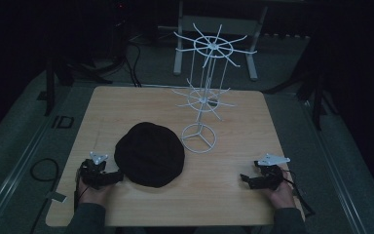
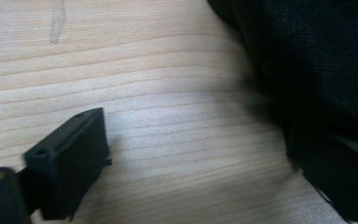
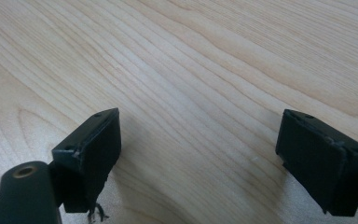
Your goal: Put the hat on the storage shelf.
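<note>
Black hat point(image 1: 149, 154) beside white wire rack point(image 1: 204, 92); left claw point(image 1: 117, 176) wide, right claw point(image 1: 245, 179) wide.

The right gripper point(image 3: 198, 161) looks down along its two black, blocky plastic jaws, which stand wide apart with nothing between them but the pale wooden table top point(image 3: 200, 70), its grain running in long curved lines. The jaw at left rises beside a dark rounded post with a brass-coloured screw hole point(image 3: 25, 171), and a few frayed threads hang at its lower edge
</note>
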Demonstrator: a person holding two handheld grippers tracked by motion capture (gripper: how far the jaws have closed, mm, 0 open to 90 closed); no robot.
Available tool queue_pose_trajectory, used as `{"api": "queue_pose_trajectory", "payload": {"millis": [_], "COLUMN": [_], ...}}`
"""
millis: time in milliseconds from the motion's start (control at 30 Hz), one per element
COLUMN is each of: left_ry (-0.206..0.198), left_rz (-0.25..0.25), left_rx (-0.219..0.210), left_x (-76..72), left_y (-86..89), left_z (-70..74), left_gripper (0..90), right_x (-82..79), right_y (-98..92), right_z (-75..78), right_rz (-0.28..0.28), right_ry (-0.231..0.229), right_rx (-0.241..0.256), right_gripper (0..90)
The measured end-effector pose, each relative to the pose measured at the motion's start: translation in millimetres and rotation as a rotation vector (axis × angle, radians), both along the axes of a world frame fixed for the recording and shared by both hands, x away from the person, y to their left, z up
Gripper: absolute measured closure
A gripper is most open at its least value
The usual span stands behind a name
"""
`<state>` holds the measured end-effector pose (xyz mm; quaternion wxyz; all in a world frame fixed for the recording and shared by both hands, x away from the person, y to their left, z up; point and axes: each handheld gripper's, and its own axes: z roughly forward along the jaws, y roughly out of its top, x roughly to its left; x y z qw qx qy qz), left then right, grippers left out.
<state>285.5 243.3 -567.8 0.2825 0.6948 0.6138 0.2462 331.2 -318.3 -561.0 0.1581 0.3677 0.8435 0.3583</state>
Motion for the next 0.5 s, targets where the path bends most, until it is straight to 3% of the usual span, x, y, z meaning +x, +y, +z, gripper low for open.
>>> {"api": "queue_pose_trajectory", "payload": {"millis": [33, 200, 267, 333, 500], "left_ry": [-0.019, -0.008, -0.001, 0.009, 0.046], "left_rz": [0.010, 0.017, 0.002, -0.012, -0.070], "left_rx": [-0.004, -0.008, -0.008, -0.008, -0.042], "left_x": [-2.2, -2.1, -2.5, -2.8, -1.9], "left_y": [1.2, 3.7, 4.4, 4.6, 9.8], "left_z": [0.7, 4.4, 6.3, 7.7, 12.1], "left_gripper": [12.9, 24.7, 35.3, 39.8, 44.8], "right_x": [0.0, 0.0, 0.0, 0.0, -0.2], "right_y": [0.0, 0.0, 0.1, 0.1, 0.1], "right_z": [0.0, -0.1, 0.0, 0.0, 0.0], "right_rz": [0.000, 0.000, -0.002, -0.002, -0.003], "right_ry": [0.000, -0.001, 0.000, 0.000, 0.001], "right_rx": [0.000, 0.001, 0.001, 0.001, 0.001], "right_gripper": [13.9, 14.0, 14.0, 13.9, 14.0]}}
